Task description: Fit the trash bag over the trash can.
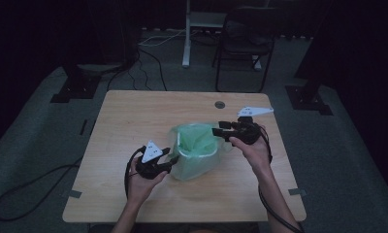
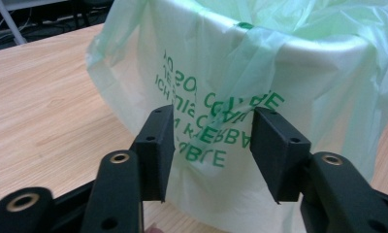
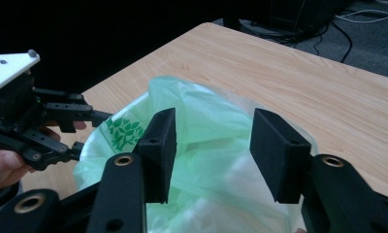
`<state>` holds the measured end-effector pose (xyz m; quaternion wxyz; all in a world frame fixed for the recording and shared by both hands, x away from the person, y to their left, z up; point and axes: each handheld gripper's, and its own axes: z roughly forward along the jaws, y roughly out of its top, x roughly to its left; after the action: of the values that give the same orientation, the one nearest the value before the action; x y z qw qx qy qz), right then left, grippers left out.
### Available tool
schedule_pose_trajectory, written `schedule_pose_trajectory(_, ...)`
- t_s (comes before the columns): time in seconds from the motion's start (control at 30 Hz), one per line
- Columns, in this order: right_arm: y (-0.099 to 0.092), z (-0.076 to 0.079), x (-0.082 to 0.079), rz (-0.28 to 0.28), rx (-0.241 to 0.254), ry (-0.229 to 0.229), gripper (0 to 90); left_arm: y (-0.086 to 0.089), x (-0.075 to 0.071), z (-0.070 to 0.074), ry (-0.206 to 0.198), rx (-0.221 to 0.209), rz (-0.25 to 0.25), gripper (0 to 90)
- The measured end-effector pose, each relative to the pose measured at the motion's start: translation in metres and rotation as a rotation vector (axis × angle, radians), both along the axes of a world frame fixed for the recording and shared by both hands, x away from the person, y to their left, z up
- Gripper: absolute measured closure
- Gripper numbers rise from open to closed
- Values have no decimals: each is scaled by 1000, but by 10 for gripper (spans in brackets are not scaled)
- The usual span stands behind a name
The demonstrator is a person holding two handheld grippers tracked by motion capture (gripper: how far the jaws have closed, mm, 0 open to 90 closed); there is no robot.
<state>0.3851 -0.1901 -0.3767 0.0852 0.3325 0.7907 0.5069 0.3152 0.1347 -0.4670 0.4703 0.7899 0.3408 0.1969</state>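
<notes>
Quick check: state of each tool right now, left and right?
Left tool: open, jaws apart in front of the green bag, nothing held.
Right tool: open above the bag's mouth, nothing held.

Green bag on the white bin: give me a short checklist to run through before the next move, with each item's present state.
1. Green bag draped over the white bin's rim on the left gripper's side: ok.
2. Bag folded over the rim all the way round: cannot tell.
3. Left gripper open, film not pinched: ok.
4. Right gripper open above the bag's mouth: ok.
5. Bin upright on the table: ok.
6. Bag pushed down to the bin's bottom: cannot tell.
</notes>
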Motion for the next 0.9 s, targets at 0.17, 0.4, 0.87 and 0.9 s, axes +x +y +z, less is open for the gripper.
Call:
schedule_pose_trajectory(0.17,10,-2,3,30,-25,1,497,11,0,1,5,-5,9,491)
schedule_pose_trajectory(0.4,26,-7,11,72,-93,20,504,21,1,-2,21,-11,36,481)
schedule_pose_trajectory(0.87,72,-15,12,213,-211,60,682,20,0,-4,26,3,31,471)
schedule_pose_trajectory(0.9,75,-15,11,224,-216,63,688,20,0,-4,27,4,31,470)
